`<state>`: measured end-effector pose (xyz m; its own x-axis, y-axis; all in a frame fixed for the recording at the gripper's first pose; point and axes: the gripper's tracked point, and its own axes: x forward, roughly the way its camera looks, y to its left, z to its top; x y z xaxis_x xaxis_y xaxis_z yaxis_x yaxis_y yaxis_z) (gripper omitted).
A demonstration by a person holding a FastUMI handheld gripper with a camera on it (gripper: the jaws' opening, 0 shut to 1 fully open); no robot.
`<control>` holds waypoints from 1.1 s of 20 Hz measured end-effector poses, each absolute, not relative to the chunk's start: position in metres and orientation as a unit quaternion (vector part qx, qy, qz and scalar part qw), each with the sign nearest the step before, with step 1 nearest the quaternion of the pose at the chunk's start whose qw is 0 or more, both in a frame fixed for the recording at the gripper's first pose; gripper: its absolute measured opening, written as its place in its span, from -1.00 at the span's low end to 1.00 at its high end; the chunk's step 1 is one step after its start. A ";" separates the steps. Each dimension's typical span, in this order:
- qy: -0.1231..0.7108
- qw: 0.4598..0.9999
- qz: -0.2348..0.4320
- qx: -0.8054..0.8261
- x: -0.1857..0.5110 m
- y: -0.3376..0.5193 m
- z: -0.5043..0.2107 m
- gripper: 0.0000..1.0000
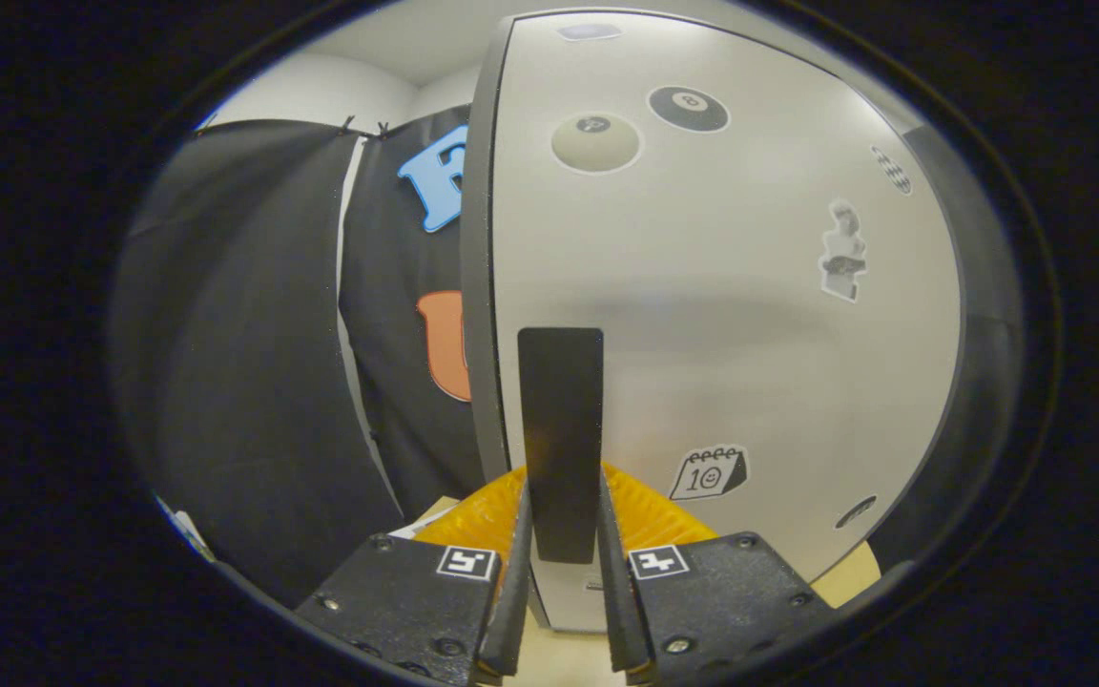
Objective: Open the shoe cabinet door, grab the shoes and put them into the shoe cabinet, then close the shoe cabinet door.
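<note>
While the tongs (564, 558) sit pinched on the dark flat handle (560, 439) of the cabinet door (731, 315), one finger on each side of its lower end, the door rises just ahead of them, pale and stuck with small stickers (710, 472). By its look the door is a stiff, light panel that should swing on its hinge without much force; the handle is a thin rigid strip, smooth enough to slip, so a hold low down and square across it looks soundest. Whether the door is shut or slightly ajar cannot be told. Black cloth (254, 363) hangs beyond the door's edge to the left. Nothing seems to block the swing on that side, though the floor below is hidden
</note>
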<state>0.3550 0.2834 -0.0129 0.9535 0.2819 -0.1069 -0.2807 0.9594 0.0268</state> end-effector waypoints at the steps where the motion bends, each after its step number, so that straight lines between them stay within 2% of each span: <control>1: 0.057 0.988 0.146 0.004 0.354 0.283 -0.014 -0.26; 12: 0.058 0.981 0.186 0.008 0.270 0.253 -0.013 -0.37; 22: 0.055 0.983 0.172 0.018 0.194 0.162 -0.016 -0.42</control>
<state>0.1935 0.1622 -0.0161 0.9350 0.3399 -0.1015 -0.3359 0.9403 0.0549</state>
